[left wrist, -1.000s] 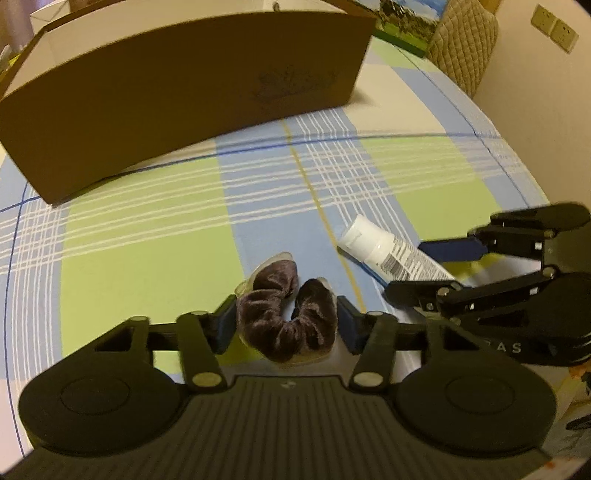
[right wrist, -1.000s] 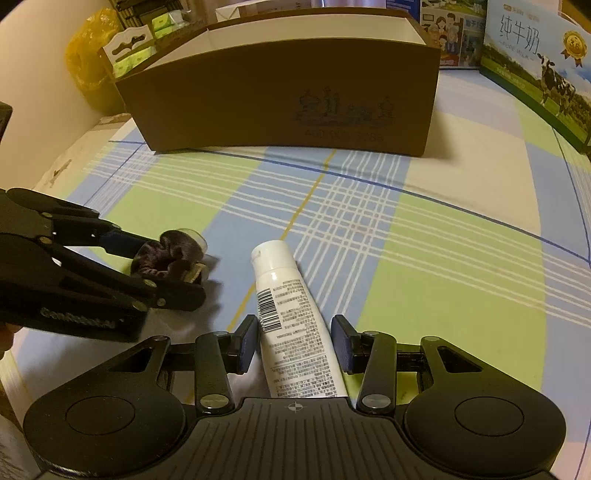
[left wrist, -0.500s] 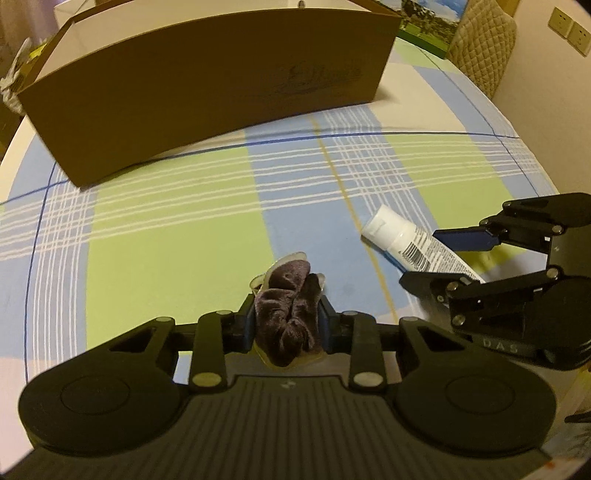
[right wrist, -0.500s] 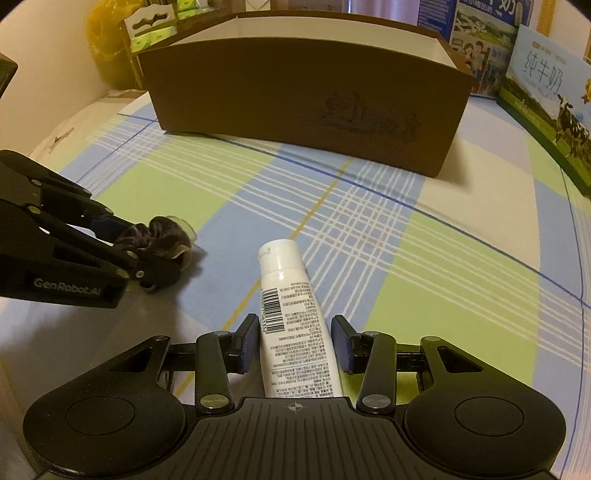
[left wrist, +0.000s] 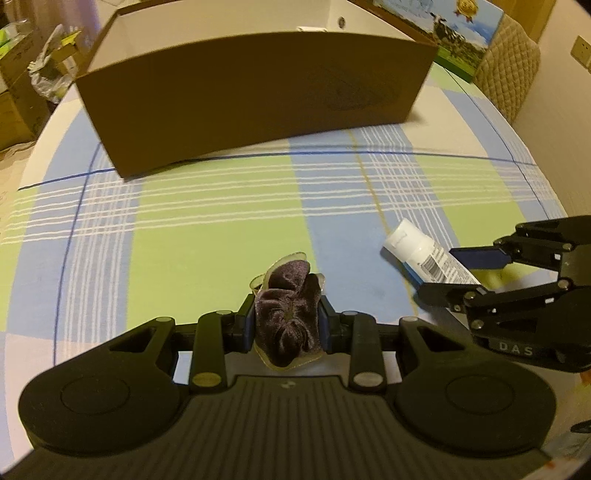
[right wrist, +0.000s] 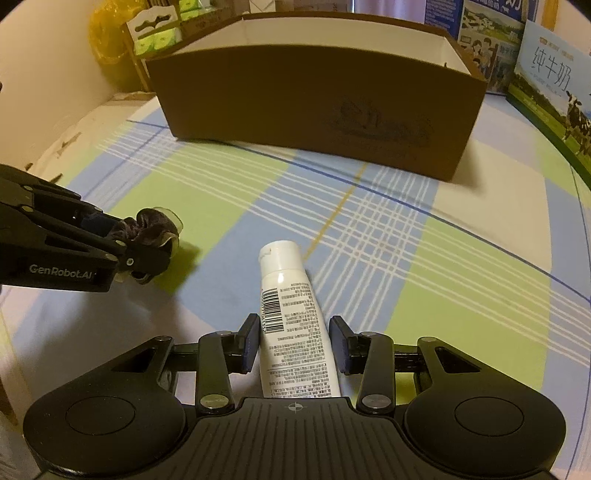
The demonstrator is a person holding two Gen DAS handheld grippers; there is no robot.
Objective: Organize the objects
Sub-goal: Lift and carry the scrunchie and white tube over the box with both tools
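My left gripper is shut on a dark brown velvet scrunchie and holds it just above the checked tablecloth; both also show in the right wrist view, the scrunchie at the left. A white tube with a barcode lies on the cloth between the fingers of my right gripper, which is open around it with small gaps at both sides. The tube and the right gripper show at the right in the left wrist view. An open brown cardboard box stands farther back.
The box has a white inside and a high front wall. Milk cartons stand to its right. Yellow bags and green packs sit behind at the left. A quilted chair back is at the far right.
My left gripper closed on the scrunchie and lifted it slightly, moving toward the box. My right gripper stayed open around the tube, and both views drew a little nearer the box.
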